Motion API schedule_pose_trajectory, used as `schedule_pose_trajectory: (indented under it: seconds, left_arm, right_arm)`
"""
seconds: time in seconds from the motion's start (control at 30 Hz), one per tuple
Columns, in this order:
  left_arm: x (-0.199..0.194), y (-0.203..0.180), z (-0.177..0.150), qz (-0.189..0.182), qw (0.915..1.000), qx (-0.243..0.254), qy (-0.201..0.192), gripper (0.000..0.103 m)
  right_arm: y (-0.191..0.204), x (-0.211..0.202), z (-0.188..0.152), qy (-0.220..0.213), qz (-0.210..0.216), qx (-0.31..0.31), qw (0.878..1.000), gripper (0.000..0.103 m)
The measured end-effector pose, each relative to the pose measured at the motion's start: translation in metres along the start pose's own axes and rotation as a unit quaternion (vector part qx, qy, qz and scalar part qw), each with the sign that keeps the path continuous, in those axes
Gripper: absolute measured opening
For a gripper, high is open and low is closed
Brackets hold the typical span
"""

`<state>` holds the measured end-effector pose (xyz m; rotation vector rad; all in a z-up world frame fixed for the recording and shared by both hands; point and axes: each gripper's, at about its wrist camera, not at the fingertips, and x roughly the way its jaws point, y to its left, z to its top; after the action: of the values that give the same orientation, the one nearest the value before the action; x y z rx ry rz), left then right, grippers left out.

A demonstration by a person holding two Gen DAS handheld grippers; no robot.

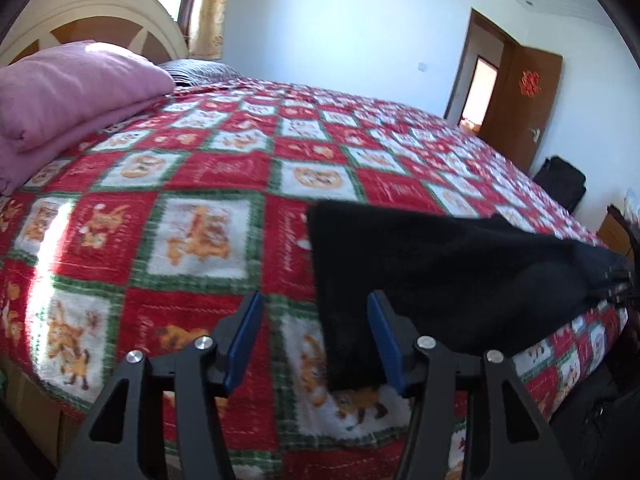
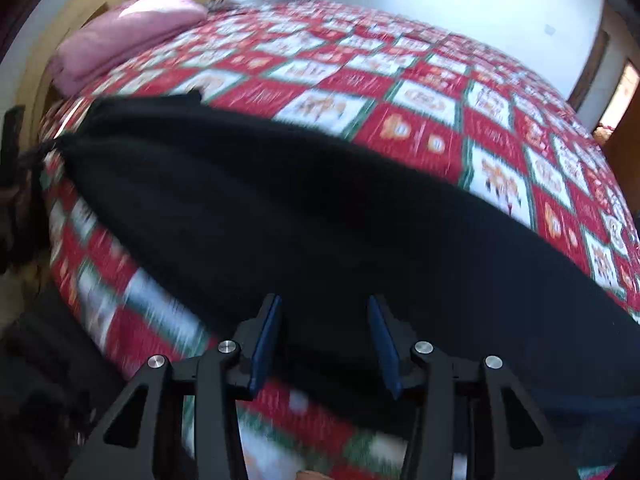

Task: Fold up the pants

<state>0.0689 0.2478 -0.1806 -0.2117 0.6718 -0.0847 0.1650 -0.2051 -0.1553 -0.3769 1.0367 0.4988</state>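
Sunlit and white-walled, the bedroom holds a wide bed (image 1: 208,168) spread with a red, green and white checked blanket that carries orange animal pictures. Black pants (image 2: 320,220) lie stretched in a long band across the near edge of the bed, one end close to the headboard side and the rest running along the edge toward the foot. Seen from the left wrist, the squared end of the pants (image 1: 420,264) lies flat on the blanket just ahead of the left hand-held gripper (image 1: 316,336), whose blue-padded fingers are spread with nothing between them; one finger sits over the cloth's corner and the other over bare blanket. The right hand-held gripper (image 2: 324,336) is likewise spread apart and hovers above the middle of the pants without pinching them. My reading is that the fold has not started: both tools are lining up to take hold. The next move likely calls for each to close on an edge of the cloth and carry it over the rest. A folded pink quilt (image 1: 76,92) rests on the bed by the cream headboard (image 1: 100,12), and beyond the far side of the bed a brown door (image 1: 524,100) stands open.
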Motion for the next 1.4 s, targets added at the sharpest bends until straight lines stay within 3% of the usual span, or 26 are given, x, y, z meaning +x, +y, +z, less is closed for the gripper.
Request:
schedule_pose_trajectory:
  seconds: [0.1, 0.23, 0.37, 0.47, 0.57, 0.6, 0.7, 0.8, 0.87, 1.13, 1.23, 1.3, 1.33, 1.4]
  left_arm:
    - [0.002, 0.003, 0.015, -0.008, 0.9998, -0.013, -0.010, 0.057]
    - [0.024, -0.005, 0.035, -0.019, 0.9997, -0.010, 0.011, 0.056]
    - [0.054, -0.011, 0.047, -0.020, 0.9987, -0.014, 0.045, 0.040]
    - [0.060, -0.015, 0.052, -0.022, 0.9986, -0.014, 0.046, 0.034]
    - [0.062, -0.019, 0.057, -0.007, 0.9989, -0.002, 0.047, 0.015]
    - [0.061, -0.018, 0.058, -0.003, 0.9990, -0.005, 0.045, 0.014]
    - [0.063, -0.012, 0.060, 0.002, 0.9987, -0.021, 0.046, 0.014]
    - [0.068, -0.008, 0.058, 0.001, 0.9987, -0.028, 0.043, 0.014]
    - [0.068, -0.004, 0.057, -0.002, 0.9986, -0.037, 0.037, 0.014]
    - [0.069, 0.005, 0.053, 0.003, 0.9971, -0.075, 0.010, 0.027]
    - [0.056, -0.001, 0.056, 0.031, 0.9977, -0.059, -0.009, 0.026]
    - [0.038, -0.008, 0.059, 0.049, 0.9977, -0.035, -0.032, 0.027]
    - [0.026, -0.014, 0.059, 0.054, 0.9973, -0.020, -0.044, 0.030]
    - [0.010, -0.023, 0.059, 0.058, 0.9964, -0.003, -0.061, 0.049]
  right_arm:
    - [0.004, -0.010, -0.008, 0.008, -0.006, -0.022, 1.000, 0.047]
    - [0.004, -0.026, 0.006, -0.050, -0.003, -0.005, 0.999, 0.047]
    - [0.012, -0.016, 0.031, -0.076, 0.009, -0.001, 0.997, 0.047]
    - [0.025, -0.003, 0.042, -0.075, 0.008, -0.029, 0.997, 0.047]
    - [0.030, 0.009, 0.046, -0.066, 0.021, -0.045, 0.997, 0.053]
    - [0.032, 0.012, 0.047, -0.063, 0.026, -0.048, 0.997, 0.053]
    - [0.039, 0.022, 0.045, -0.043, 0.028, -0.063, 0.997, 0.049]
    - [0.048, 0.021, 0.040, -0.040, 0.030, -0.077, 0.996, 0.021]
    - [0.052, 0.020, 0.034, -0.030, 0.035, -0.082, 0.996, 0.014]
    - [0.060, 0.020, 0.017, -0.004, 0.031, -0.084, 0.996, 0.014]
    - [0.064, 0.016, 0.020, 0.001, 0.025, -0.097, 0.995, 0.014]
    - [0.059, 0.008, 0.028, -0.006, 0.044, -0.087, 0.995, 0.014]
    - [0.055, 0.003, 0.035, -0.018, 0.053, -0.076, 0.996, 0.014]
    - [0.044, -0.011, 0.054, -0.051, 0.090, -0.039, 0.994, 0.016]
